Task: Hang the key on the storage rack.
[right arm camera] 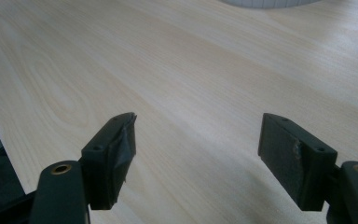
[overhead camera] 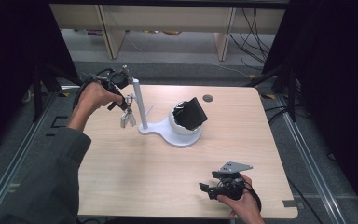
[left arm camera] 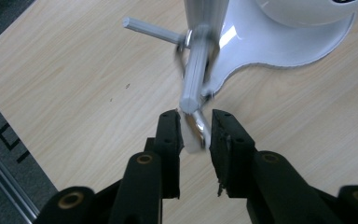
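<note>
While the left hand-held gripper pinches a silver metal key-ring at the tip of the white stand's horizontal peg, right hand-held gripper idles spread wide over the pale wooden surface, well apart.

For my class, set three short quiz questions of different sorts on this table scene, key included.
1. True or false: the right tongs hold the key ring.
2. The left tongs are closed on: A) the black pouch B) a metal key ring C) a cable.
3. Fill in: the black pouch sits in the white ____ of the stand.

Key: 1 false, they are open over the bare table. 2 B, at the stand's peg. 3 bowl.
</note>
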Tool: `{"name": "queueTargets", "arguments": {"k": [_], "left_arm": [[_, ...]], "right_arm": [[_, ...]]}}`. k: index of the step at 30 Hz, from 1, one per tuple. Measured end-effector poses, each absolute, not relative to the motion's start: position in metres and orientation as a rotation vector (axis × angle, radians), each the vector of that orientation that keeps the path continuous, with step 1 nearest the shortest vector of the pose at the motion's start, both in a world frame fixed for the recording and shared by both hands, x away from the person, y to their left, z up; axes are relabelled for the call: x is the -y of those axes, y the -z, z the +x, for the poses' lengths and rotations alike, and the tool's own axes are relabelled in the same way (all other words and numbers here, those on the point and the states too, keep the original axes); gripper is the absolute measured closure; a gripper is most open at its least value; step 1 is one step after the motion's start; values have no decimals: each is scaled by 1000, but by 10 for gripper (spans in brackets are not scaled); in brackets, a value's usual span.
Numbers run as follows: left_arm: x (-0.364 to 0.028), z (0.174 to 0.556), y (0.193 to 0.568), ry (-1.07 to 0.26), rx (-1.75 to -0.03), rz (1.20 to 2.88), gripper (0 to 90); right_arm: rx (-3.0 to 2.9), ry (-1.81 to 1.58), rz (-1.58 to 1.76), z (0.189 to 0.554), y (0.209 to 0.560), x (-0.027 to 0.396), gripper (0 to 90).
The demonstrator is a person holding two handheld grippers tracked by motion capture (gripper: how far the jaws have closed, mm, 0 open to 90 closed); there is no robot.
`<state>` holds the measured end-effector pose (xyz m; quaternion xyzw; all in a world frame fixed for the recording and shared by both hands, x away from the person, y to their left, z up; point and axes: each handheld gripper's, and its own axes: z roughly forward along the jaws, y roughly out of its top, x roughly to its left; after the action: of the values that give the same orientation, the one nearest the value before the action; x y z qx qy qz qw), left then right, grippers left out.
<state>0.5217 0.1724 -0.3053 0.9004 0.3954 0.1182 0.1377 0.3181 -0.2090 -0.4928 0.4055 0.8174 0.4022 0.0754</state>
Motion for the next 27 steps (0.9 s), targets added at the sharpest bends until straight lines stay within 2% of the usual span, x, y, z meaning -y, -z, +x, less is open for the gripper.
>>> {"name": "queueTargets", "arguments": {"k": [11, 27], "left_arm": [[-181, 509, 299, -346, -1162, 2582, 537], [-198, 483, 310, -332, -1143, 2502, 354]], "right_arm": [[-2452, -1206, 1213, 319, 493, 209, 286], [-2441, -1209, 1205, 319, 492, 210, 286]]}}
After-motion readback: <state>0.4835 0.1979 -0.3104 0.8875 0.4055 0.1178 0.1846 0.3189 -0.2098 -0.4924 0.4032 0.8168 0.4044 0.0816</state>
